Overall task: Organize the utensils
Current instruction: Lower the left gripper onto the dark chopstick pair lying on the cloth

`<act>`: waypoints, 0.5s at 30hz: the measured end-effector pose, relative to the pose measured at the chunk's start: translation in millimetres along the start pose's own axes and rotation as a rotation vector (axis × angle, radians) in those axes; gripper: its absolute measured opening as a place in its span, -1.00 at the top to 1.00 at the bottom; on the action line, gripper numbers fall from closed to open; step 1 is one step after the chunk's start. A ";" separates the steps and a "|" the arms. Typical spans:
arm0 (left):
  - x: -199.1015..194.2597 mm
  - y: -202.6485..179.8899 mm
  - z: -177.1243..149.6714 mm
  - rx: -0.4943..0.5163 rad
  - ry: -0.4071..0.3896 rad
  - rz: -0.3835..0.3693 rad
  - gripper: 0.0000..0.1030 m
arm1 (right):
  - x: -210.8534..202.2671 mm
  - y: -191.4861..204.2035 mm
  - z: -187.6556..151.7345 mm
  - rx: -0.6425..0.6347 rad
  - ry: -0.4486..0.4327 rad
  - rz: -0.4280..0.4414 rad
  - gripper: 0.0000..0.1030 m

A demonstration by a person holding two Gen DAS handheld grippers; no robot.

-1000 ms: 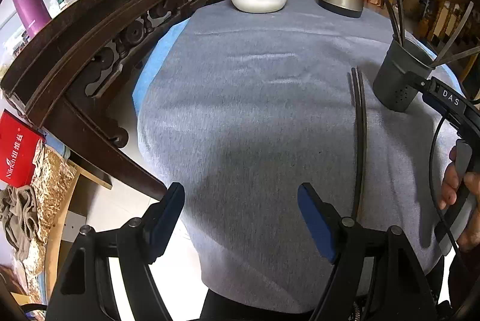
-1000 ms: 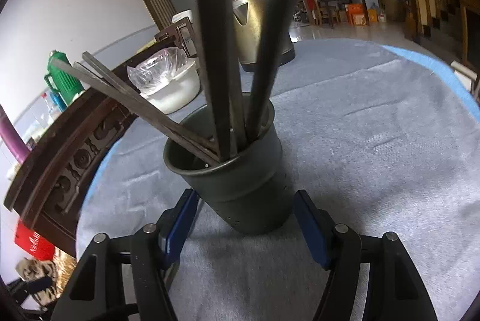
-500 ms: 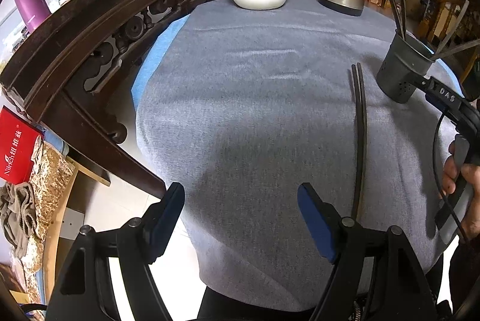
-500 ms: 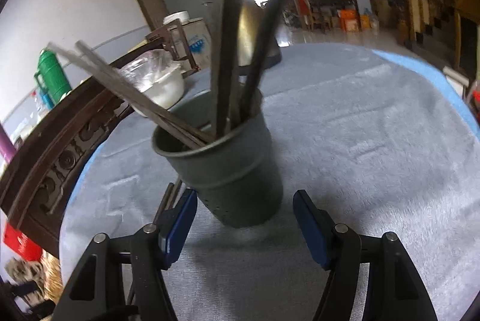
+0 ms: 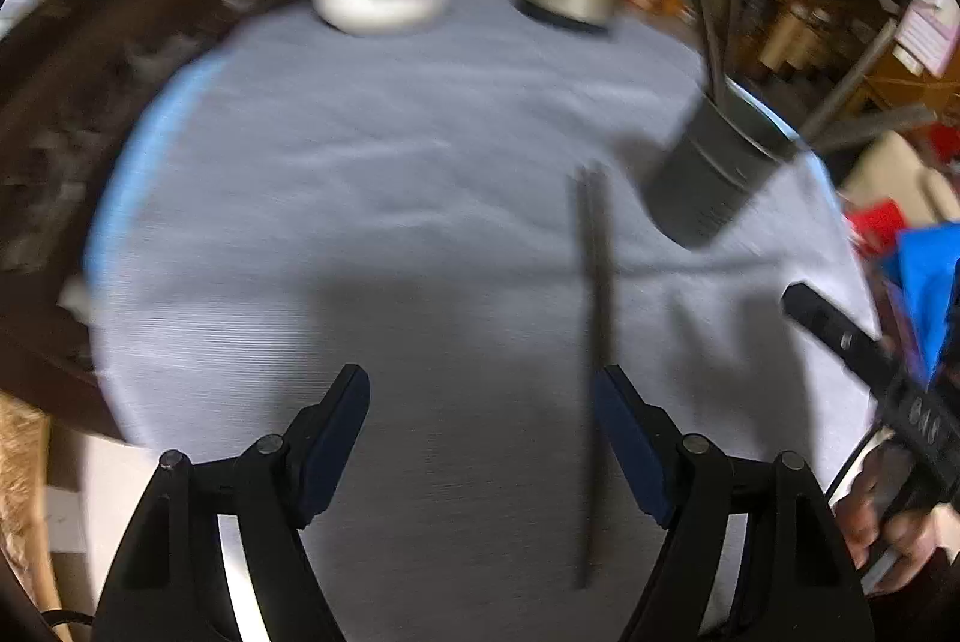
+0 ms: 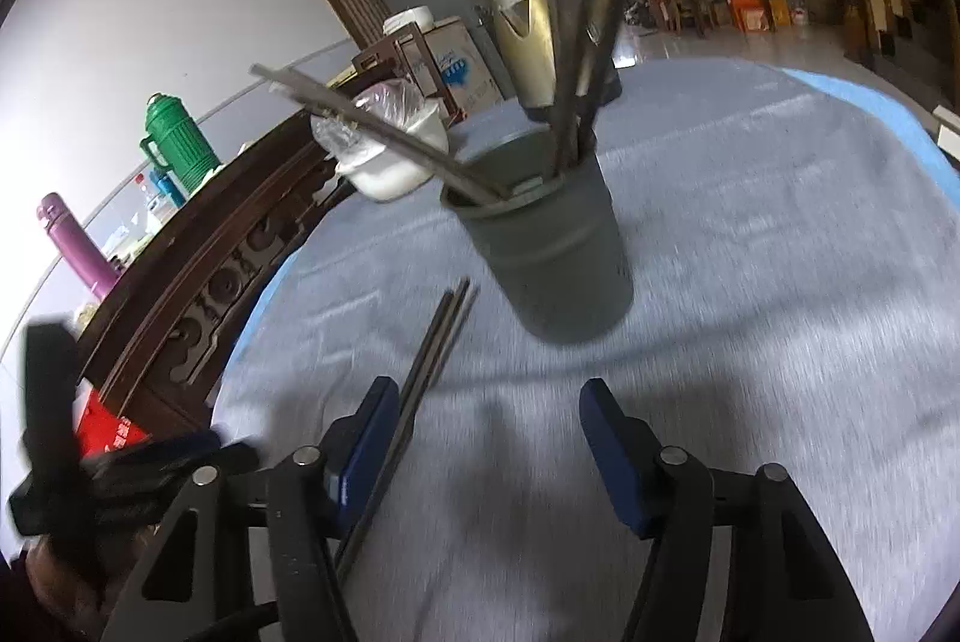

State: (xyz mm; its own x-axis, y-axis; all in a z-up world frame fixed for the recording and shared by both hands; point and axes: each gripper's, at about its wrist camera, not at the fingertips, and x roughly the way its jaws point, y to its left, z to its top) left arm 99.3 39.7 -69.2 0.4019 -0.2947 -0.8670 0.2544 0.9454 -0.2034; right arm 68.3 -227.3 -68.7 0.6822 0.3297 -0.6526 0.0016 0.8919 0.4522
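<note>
Chopsticks [image 5: 594, 342], one dark slender pair, lie flat on the grey cloth [image 5: 360, 222] just inside the right-hand finger of the left gripper [image 5: 480, 438], whose blue-padded fingers [image 5: 333, 426] stand wide apart and empty, probably lining up to straddle the pair. The right gripper [image 6: 489, 450] is likewise spread and holds nothing; the same sticks pass its left finger. Beyond both sets of fingers stands the dull grey metal holder [image 6: 552, 258], a tapered cylinder already bristling with thin straight sticks leaning outward, likely the pair's destination.
</note>
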 end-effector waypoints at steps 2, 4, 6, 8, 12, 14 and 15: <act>14.1 -8.6 -1.6 -0.010 0.054 -0.025 -0.50 | -5.6 -3.7 -6.6 0.003 0.009 -0.006 -0.27; 22.1 -14.8 -5.9 -0.014 0.089 -0.063 -0.32 | -10.1 -7.9 -13.8 0.010 0.017 -0.016 -0.26; 31.4 -20.7 -9.5 -0.022 0.133 -0.070 -0.03 | -10.3 -14.0 -18.8 0.036 0.029 -0.022 -0.26; 34.2 -25.1 -11.9 -0.023 0.135 -0.062 0.06 | -13.5 -24.1 -23.0 0.059 0.036 -0.023 -0.26; 37.1 -29.1 -13.3 -0.037 0.146 -0.094 0.49 | -15.7 -26.2 -23.1 0.068 0.028 -0.016 -0.26; 38.7 -28.2 -15.1 -0.071 0.156 -0.138 0.72 | -16.8 -22.8 -22.9 0.056 0.023 -0.012 -0.26; 40.5 -27.8 -16.5 -0.089 0.166 -0.163 0.77 | -16.8 -21.3 -23.6 0.052 0.023 -0.010 -0.26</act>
State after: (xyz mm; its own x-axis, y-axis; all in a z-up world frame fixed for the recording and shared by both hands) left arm 94.0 3.8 -106.2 0.2095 -0.4248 -0.8807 0.2225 0.8978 -0.3801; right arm 39.5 -244.5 -81.7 0.6650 0.3280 -0.6709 0.0466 0.8784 0.4756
